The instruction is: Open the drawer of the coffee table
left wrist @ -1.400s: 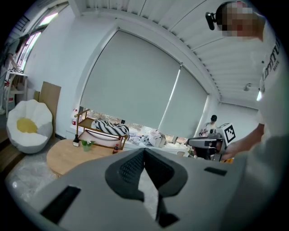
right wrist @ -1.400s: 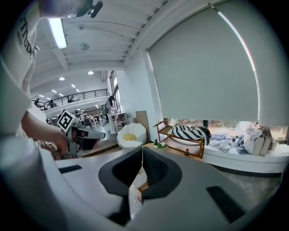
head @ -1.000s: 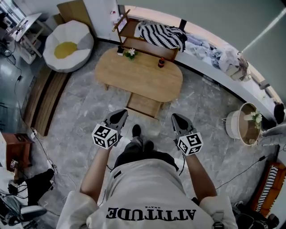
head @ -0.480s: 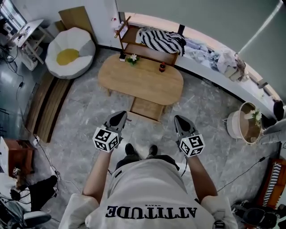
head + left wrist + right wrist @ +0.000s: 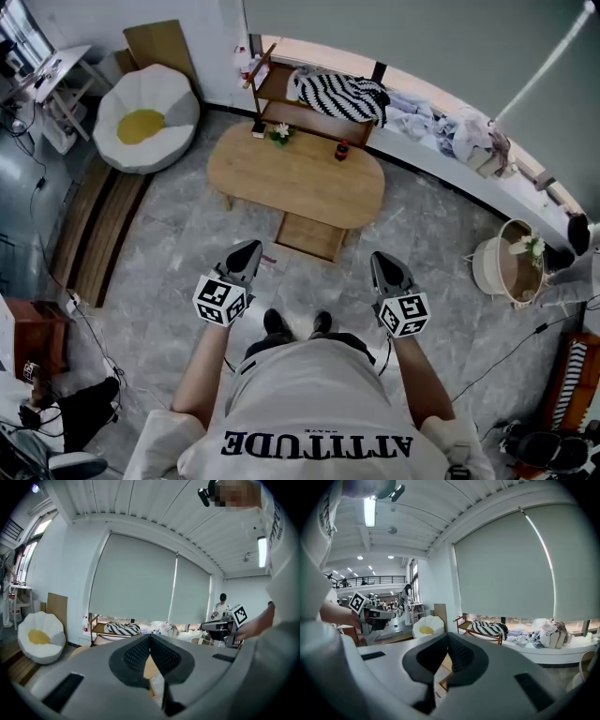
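Note:
The oval wooden coffee table (image 5: 295, 178) stands ahead of me on the marble floor. Its drawer (image 5: 311, 236) sticks out from under the near edge, pulled open. My left gripper (image 5: 249, 247) hangs in the air short of the drawer and to its left, jaws shut on nothing. My right gripper (image 5: 382, 258) hovers to the drawer's right, also shut and empty. In the left gripper view the closed pads (image 5: 150, 641) point over the table toward the window. The right gripper view shows its own closed pads (image 5: 446, 641), with the drawer's corner below them.
A small plant (image 5: 279, 133) and a red jar (image 5: 341, 150) sit on the table. Behind it is a wooden shelf with a striped cloth (image 5: 337, 89). A white beanbag (image 5: 148, 117) lies at the left, a basket (image 5: 511, 262) at the right. Cables cross the floor.
The person has stepped back from the table, so both grippers have drawn away from the drawer and risen a little. The drawer stays pulled out. Both jaws stay closed.

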`<state>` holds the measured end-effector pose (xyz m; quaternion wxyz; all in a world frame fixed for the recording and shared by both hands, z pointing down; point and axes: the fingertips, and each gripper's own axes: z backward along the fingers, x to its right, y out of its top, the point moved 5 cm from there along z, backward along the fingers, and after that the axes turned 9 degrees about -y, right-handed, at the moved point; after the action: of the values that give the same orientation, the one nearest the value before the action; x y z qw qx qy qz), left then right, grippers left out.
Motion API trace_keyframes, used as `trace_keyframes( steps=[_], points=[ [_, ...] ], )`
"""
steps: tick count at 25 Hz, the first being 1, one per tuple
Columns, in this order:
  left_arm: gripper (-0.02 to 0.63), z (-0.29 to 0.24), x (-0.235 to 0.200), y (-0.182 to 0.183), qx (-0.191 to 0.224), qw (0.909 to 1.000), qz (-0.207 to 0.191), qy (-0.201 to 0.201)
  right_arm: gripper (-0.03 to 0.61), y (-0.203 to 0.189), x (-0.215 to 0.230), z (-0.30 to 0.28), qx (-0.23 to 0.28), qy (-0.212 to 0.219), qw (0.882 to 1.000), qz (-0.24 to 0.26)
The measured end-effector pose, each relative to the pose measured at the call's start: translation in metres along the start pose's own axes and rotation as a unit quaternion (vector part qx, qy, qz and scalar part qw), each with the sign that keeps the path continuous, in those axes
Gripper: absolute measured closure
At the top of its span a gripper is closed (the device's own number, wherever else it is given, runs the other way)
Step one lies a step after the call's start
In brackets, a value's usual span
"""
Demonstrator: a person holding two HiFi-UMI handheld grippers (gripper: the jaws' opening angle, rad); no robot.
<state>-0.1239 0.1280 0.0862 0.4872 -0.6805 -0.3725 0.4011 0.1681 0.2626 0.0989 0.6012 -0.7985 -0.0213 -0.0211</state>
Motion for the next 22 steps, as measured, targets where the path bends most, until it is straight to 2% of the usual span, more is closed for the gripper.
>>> trace_keyframes(
  steps=[6,22],
  points=[
    [0.594,0.002,-0.003,-0.003,-0.005,0.9998,-0.018,0.001,0.561,0.002,-0.004,-0.001,0.001,-0.005,1.0,0.01],
    [0.594,-0.005,-0.013,0.003,-0.007,0.9994,-0.031,-0.01,0.561,0.012,-0.012,-0.005,0.007,-0.007,1.0,0.009]
  ],
)
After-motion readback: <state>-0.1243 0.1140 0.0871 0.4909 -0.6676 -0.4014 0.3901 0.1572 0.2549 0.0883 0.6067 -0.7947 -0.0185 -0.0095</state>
